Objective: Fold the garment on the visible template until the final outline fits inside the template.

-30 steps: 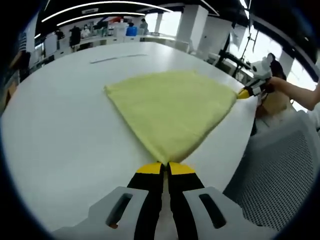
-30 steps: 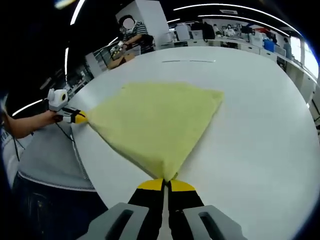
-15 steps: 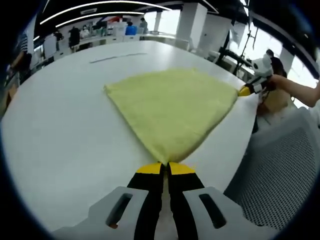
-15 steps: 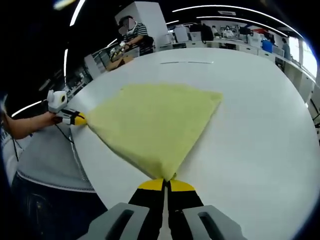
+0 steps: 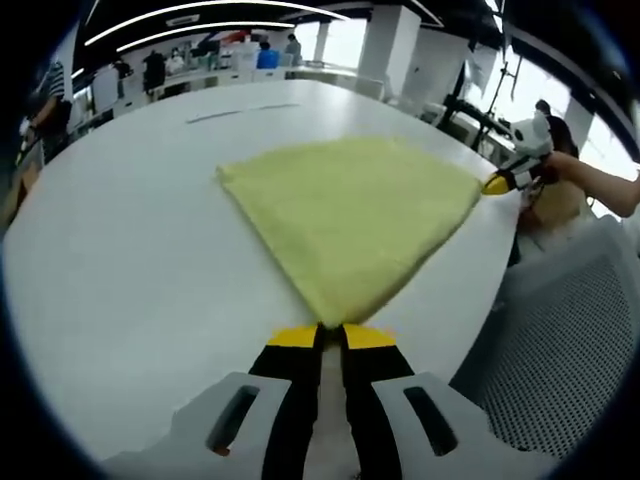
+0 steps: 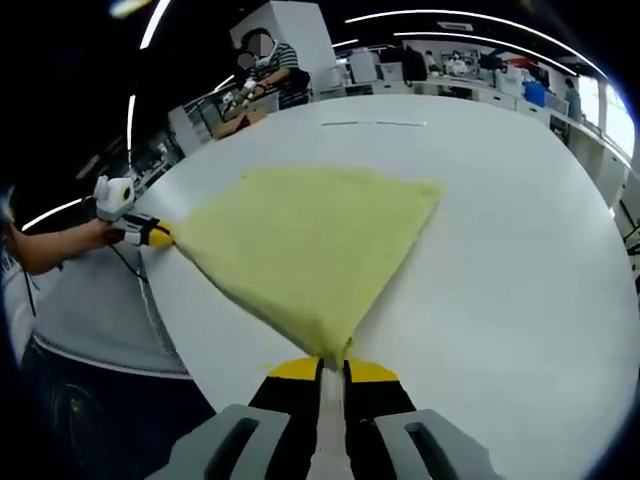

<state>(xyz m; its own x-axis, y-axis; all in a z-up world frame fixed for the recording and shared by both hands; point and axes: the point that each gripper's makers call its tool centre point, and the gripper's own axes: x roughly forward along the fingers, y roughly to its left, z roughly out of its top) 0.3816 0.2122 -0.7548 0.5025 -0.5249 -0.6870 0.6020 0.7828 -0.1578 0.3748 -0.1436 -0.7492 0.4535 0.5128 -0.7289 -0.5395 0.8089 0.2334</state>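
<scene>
A yellow garment lies folded flat on the round white table. Its near corner ends right at the tips of my left gripper, whose jaws stand a little apart, open. In the right gripper view the same garment points its corner at my right gripper, also slightly open, with white table showing between the jaws. Each gripper appears in the other's view at a far corner of the cloth: the right gripper held by a hand, and the left gripper.
A thin dark line is marked on the table beyond the garment. The table edge runs close to both grippers, with a mesh chair beside it. People and desks stand in the background.
Both pairs of jaws have parted slightly from fully shut. The garment corners now lie at the tips instead of pinched between them. The cloth has stayed in place.
</scene>
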